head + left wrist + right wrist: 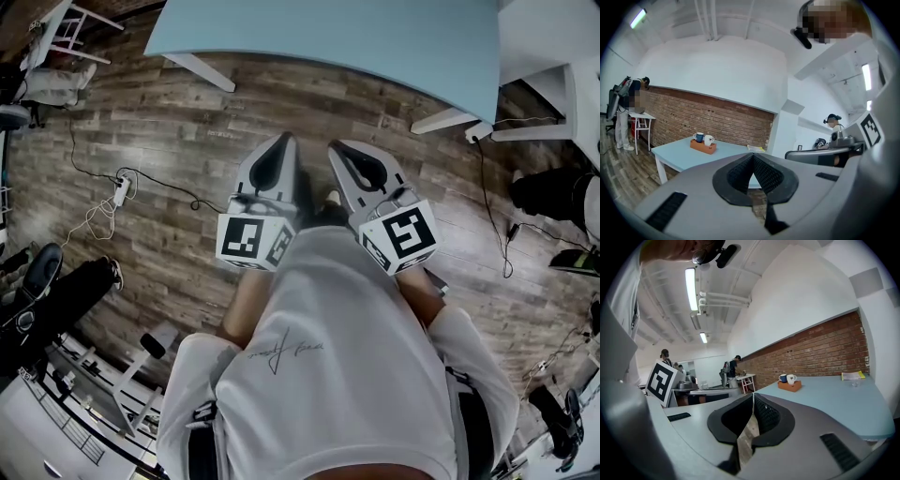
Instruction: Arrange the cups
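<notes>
A blue cup (699,137) and a white cup (708,139) stand side by side on a small brown tray (703,148) on the light blue table (675,153), far ahead of both grippers. The right gripper view shows the same blue cup (783,378), white cup (791,378) and tray (790,386). In the head view my left gripper (284,145) and right gripper (337,150) are held close together at waist height over the wooden floor, short of the table's near edge (375,52). Both are shut with nothing between the jaws.
A yellow-edged booklet (852,376) lies at the table's far end. A power strip with cables (120,190) lies on the floor to the left, with chairs and gear around the room's edges. A person stands at a white side table (641,123) by the brick wall.
</notes>
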`<act>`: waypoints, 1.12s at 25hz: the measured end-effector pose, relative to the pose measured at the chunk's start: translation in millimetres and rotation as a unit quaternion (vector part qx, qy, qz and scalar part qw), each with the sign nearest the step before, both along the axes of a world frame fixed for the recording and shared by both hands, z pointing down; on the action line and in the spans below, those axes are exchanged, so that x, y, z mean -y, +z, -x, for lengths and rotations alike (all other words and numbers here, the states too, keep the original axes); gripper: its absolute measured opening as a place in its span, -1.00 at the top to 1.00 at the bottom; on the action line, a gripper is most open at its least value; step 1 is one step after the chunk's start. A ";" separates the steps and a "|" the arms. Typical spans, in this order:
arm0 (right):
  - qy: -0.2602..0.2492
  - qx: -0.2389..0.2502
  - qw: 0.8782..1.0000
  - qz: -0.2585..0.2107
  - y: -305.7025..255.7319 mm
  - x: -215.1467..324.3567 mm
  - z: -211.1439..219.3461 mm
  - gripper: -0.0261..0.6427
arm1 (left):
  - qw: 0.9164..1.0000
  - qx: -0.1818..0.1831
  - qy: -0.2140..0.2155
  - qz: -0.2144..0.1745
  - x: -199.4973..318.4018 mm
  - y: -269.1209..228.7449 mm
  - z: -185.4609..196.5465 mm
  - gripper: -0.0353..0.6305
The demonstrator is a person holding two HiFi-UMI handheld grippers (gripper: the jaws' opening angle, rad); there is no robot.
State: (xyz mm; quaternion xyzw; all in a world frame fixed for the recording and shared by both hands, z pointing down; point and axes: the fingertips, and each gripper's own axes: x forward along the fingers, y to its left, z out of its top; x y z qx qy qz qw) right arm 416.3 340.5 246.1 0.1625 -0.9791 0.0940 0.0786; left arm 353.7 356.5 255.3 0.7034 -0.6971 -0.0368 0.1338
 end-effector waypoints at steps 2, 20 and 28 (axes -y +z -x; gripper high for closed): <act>0.003 0.001 1.000 0.000 -1.1 7.3 3.9 0.86 | 1.000 0.003 -0.009 0.001 5.4 0.5 6.7 0.87; -0.005 -0.011 1.000 0.008 3.1 61.9 76.1 0.86 | 1.000 -0.026 0.010 -0.002 65.5 -0.6 64.6 0.87; 0.014 -0.023 1.000 0.004 2.9 90.7 119.8 0.86 | 1.000 -0.024 0.011 -0.006 86.3 -3.4 122.2 0.87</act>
